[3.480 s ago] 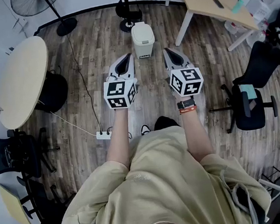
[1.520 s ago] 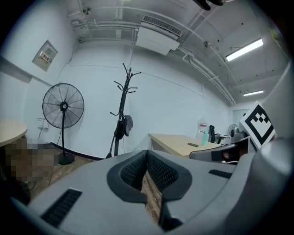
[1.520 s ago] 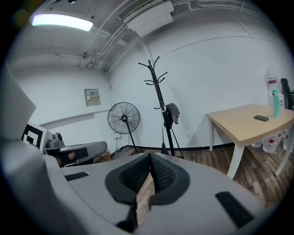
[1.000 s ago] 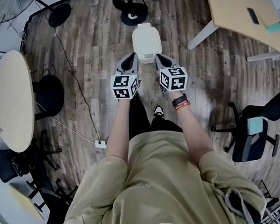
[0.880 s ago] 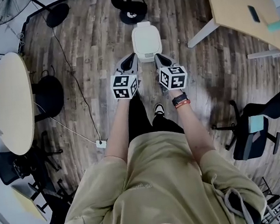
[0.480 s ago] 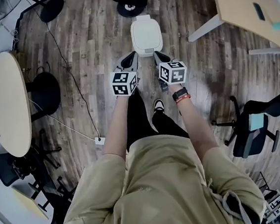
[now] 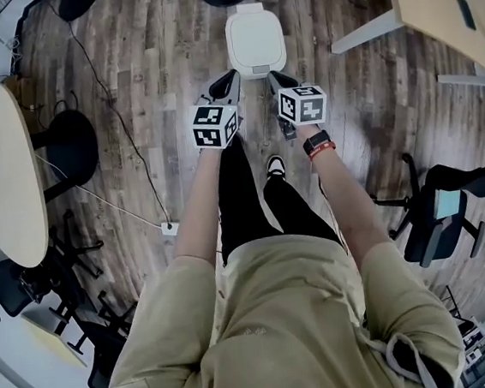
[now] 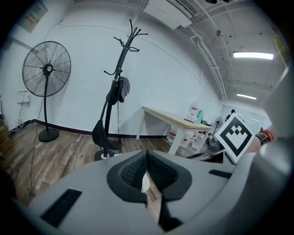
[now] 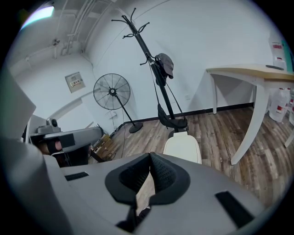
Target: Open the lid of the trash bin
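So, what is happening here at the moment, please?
A person stands over a small white trash bin on the wooden floor, holding the left tongs and the right tongs close in front of it. Both tongs are shut and empty. The lid is closed, and neither seems to touch it.

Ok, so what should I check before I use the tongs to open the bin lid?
1. Trash bin in front of both tongs: ok, it stands on the floor just ahead of them.
2. Lid open: not ok, it lies closed and flat.
3. Left tongs free: ok, shut with nothing between them.
4. Right tongs free: ok, shut and empty too.
5. Tongs touching the lid: not ok, both are short of it.
6. A lip or pedal to lift the lid by: cannot tell from these views.
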The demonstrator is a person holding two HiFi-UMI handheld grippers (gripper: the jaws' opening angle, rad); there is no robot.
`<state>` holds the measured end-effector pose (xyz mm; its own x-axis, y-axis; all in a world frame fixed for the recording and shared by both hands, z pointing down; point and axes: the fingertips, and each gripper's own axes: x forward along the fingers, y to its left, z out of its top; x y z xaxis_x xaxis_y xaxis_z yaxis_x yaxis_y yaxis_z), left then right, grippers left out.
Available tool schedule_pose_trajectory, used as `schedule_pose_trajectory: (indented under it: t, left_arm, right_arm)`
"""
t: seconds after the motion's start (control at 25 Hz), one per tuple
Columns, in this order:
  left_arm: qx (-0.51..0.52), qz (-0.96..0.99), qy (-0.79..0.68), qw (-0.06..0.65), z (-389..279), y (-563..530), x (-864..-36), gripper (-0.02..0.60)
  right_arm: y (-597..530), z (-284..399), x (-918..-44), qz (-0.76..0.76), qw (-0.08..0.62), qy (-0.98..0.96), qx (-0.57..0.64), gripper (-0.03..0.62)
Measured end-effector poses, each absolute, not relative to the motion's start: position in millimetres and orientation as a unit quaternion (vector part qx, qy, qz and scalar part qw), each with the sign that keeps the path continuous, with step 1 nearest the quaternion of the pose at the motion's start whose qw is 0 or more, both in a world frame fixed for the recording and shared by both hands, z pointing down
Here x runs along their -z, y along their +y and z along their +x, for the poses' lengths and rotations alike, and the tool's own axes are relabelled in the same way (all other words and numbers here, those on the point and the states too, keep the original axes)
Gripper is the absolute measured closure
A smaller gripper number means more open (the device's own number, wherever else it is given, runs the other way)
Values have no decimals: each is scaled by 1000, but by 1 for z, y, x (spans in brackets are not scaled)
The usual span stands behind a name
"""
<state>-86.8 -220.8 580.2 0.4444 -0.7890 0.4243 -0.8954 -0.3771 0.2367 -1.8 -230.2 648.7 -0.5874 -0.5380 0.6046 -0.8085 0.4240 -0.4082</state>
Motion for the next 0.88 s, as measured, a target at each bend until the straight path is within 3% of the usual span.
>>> schedule_pose_trajectory:
  t: [0.88]
  left_arm:
    - [-162, 835, -465, 247, -84, -277, -717, 558]
  right_arm:
    - [-269, -9, -817, 402, 254, -780, -407, 594]
